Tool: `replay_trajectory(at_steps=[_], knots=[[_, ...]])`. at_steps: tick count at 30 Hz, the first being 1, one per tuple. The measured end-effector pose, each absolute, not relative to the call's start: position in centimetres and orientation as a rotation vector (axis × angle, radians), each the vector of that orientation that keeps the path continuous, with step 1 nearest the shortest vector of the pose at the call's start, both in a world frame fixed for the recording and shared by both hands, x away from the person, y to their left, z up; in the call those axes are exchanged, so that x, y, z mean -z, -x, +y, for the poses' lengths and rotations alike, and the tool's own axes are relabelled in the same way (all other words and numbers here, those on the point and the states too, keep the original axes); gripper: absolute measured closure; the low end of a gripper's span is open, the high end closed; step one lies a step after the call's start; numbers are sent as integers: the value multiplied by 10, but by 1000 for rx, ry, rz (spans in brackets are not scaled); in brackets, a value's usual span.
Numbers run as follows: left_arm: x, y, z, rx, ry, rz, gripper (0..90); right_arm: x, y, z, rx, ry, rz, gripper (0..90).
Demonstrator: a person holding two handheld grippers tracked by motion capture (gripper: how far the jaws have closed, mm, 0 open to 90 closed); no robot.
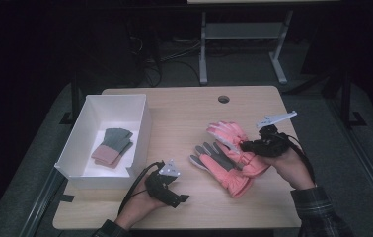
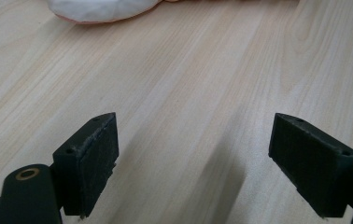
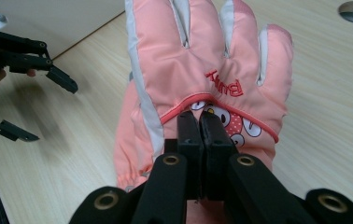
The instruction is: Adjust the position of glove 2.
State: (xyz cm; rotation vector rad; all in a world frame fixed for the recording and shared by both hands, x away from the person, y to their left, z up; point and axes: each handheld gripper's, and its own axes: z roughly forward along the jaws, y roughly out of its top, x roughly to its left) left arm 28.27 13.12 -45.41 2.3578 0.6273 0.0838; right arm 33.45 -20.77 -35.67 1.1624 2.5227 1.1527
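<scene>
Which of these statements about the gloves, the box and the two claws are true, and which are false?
1. The right claw is shut on a pink ski glove. True.
2. The left claw holds a glove. False: its jaws stand open over bare table.
3. The white box is empty. False: a green and pink knit glove lies in it.
4. A second pink glove lies on the table, palm up. True.

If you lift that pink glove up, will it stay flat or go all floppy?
Probably floppy: the pink glove is soft padded fabric, pinched at one spot by the right gripper, so the fingers would likely droop. It looks puffy, so probably light. Its shiny shell may be a bit slippery.
</scene>
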Motion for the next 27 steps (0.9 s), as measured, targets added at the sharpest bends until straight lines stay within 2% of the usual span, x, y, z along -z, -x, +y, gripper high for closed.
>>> replay_trajectory(at_steps=[14,27], knots=[[454,-282,131,-75,-2360,621,156,372,-330,-171,-1104,-1155,2615,885],[455,-282,129,-63,-2378,605,156,396,-336,-158,-1025,-1151,2671,884]])
